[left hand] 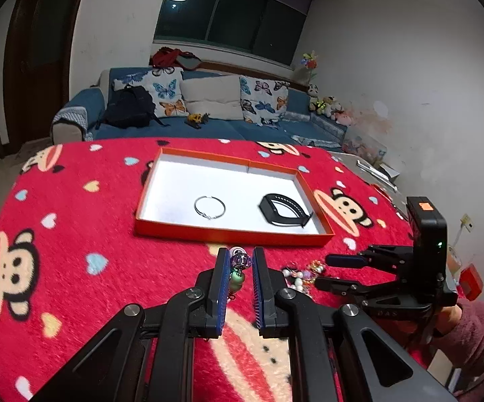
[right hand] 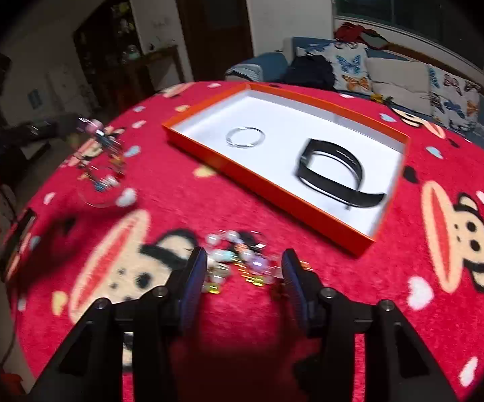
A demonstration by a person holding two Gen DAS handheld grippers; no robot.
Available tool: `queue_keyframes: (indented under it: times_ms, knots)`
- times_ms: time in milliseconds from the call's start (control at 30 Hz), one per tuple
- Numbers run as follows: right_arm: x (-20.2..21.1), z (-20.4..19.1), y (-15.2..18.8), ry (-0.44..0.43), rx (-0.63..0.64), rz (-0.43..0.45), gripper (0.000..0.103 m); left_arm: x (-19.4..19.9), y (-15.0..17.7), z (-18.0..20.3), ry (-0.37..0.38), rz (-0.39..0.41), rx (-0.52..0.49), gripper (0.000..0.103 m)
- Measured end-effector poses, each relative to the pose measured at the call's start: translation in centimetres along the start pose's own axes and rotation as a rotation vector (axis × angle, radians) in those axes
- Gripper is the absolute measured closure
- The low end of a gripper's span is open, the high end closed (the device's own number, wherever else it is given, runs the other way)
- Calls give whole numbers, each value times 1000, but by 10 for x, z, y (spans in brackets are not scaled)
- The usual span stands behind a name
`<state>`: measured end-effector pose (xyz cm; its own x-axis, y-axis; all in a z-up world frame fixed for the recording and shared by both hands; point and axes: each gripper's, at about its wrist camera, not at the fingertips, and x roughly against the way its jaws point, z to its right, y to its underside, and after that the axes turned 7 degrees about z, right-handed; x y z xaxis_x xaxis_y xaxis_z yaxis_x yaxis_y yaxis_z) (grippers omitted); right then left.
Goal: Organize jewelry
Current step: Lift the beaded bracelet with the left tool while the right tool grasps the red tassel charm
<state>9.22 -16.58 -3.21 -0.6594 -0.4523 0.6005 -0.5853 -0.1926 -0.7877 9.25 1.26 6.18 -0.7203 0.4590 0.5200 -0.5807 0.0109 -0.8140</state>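
An orange-rimmed tray (left hand: 228, 232) with a white floor sits on the red monkey-print cloth. In it lie a silver bangle (left hand: 209, 206) and a black wristband (left hand: 284, 210). My left gripper (left hand: 238, 261) is shut on a beaded charm string (left hand: 238, 269) with a purple and a green bead, lifted just before the tray's near rim. My right gripper (right hand: 244, 261) is open, its fingers either side of a pile of beaded jewelry (right hand: 238, 261) on the cloth. That pile also shows in the left wrist view (left hand: 300, 274), by the right gripper (left hand: 322, 269). The tray (right hand: 268, 181), bangle (right hand: 244, 136) and wristband (right hand: 334, 172) show in the right wrist view.
In the right wrist view the left gripper is a blurred shape at far left with the charm string (right hand: 103, 154) hanging from it. A blue sofa (left hand: 208, 124) with cushions and a backpack stands behind the table. Boxes and small items sit off the table's right edge (left hand: 376, 171).
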Motion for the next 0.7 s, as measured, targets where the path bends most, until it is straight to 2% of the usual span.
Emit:
queue_keyframes:
  times_ms: [133, 433, 700]
  knots:
    - [-2, -7, -3, -96, -23, 4, 51, -8, 8, -2, 14, -27, 16, 89]
    - [-5, -26, -4, -207, -19, 11, 52, -31, 33, 8, 74, -103, 32, 89]
    - [-11, -43, -4, -230, 44, 21, 52, -39, 42, 24, 108, -125, 5, 89]
